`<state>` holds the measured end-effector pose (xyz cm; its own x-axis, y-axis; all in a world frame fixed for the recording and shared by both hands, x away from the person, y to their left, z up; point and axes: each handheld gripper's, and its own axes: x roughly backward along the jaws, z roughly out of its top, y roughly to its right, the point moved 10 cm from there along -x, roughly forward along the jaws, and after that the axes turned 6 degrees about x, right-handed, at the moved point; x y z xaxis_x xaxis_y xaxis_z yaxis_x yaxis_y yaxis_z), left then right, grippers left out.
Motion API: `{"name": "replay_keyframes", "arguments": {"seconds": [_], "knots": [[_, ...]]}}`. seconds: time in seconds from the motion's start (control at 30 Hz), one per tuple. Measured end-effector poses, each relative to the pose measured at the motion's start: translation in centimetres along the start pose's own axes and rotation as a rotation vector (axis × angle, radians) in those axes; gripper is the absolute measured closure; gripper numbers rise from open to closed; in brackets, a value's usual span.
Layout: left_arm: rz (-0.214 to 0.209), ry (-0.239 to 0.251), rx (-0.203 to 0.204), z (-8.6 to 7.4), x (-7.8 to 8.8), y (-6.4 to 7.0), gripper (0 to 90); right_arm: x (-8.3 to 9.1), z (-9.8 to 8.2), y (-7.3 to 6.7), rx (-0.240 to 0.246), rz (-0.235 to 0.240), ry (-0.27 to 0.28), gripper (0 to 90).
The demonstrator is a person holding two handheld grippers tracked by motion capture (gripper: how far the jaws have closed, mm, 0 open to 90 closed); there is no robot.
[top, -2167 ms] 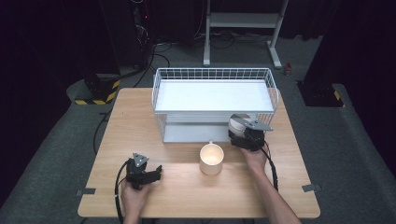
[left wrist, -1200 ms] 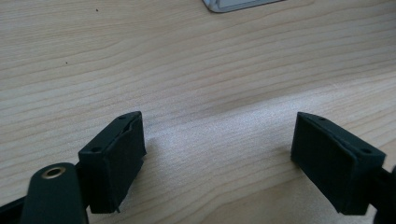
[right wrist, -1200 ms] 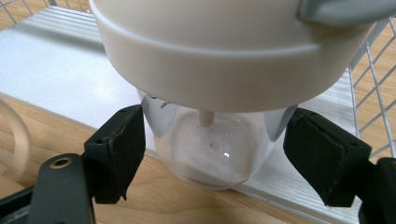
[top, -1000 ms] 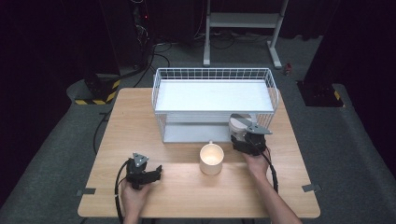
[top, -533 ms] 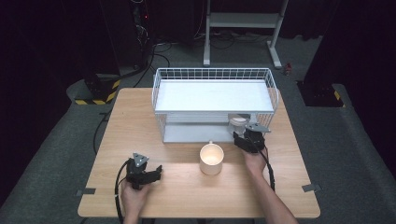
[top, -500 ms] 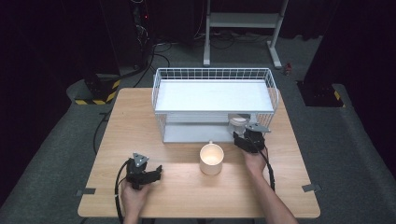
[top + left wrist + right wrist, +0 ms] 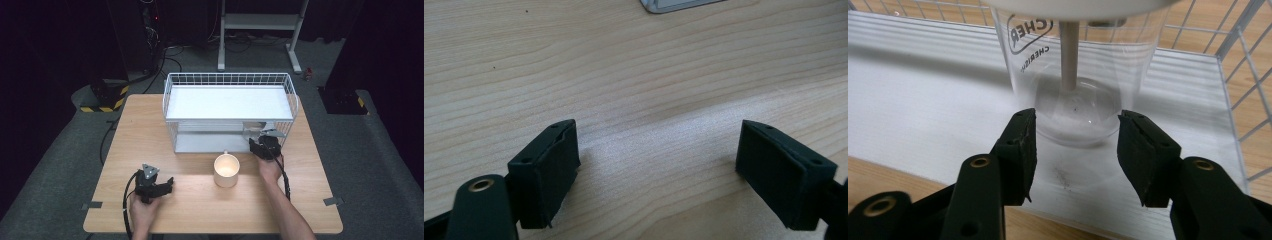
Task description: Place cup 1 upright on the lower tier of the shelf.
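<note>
A clear plastic cup point(image 7: 1075, 75) with dark lettering stands on the lower shelf of the white wire rack point(image 7: 172, 100); a pale rod shows through it. My right gripper point(image 7: 1078, 120) reaches into that shelf from the front. Its jaws have just been closing and now press on both sides of the cup's base. In the high view the right gripper point(image 7: 260, 140) sits at the rack's front right, with the cup point(image 7: 254, 126) partly hidden under the upper shelf. My left gripper point(image 7: 169, 184) rests on the table at the near left. In its own view the left gripper point(image 7: 659, 135) is open over bare wood.
A white mug point(image 7: 226, 170) stands on the wooden table point(image 7: 310, 200) just in front of the rack, close to the left of my right hand. Wire walls point(image 7: 1243, 65) enclose the lower shelf on the right. Black cables trail from both grippers.
The right gripper has edged a little toward the rack's lower shelf. The left hand and the mug have kept still.
</note>
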<state>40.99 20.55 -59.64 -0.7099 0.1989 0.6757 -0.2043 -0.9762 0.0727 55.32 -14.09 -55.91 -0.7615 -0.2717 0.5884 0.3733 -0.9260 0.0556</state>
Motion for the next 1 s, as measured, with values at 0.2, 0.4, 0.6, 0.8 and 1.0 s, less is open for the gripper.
{"name": "replay_keyframes", "arguments": {"seconds": [0.2, 0.4, 0.6, 0.8, 1.0], "knots": [[0.0, -0.001, 0.0, 0.0, 0.0, 0.0, 17.7, -0.6, -0.1, 0.0, 0.002, -0.022, -0.026, 58.1], [0.0, -0.001, 0.0, 0.0, 0.0, 0.0, 17.7, -0.8, 0.6, 0.0, -0.003, -0.015, -0.011, 60.7], [-0.005, 0.0, 0.0, 0.0, 0.0, 0.1, 18.4, -1.5, 0.4, -0.1, -0.02, -0.018, -0.02, 63.0], [-0.005, 0.0, -0.001, 0.0, 0.0, 0.1, 19.0, -2.2, -0.1, -0.1, -0.017, -0.009, -0.038, 63.5], [-0.004, 0.0, 0.0, 0.0, 0.0, 0.1, 19.0, -1.9, 0.2, -0.1, -0.025, 0.008, -0.03, 63.3]]}}
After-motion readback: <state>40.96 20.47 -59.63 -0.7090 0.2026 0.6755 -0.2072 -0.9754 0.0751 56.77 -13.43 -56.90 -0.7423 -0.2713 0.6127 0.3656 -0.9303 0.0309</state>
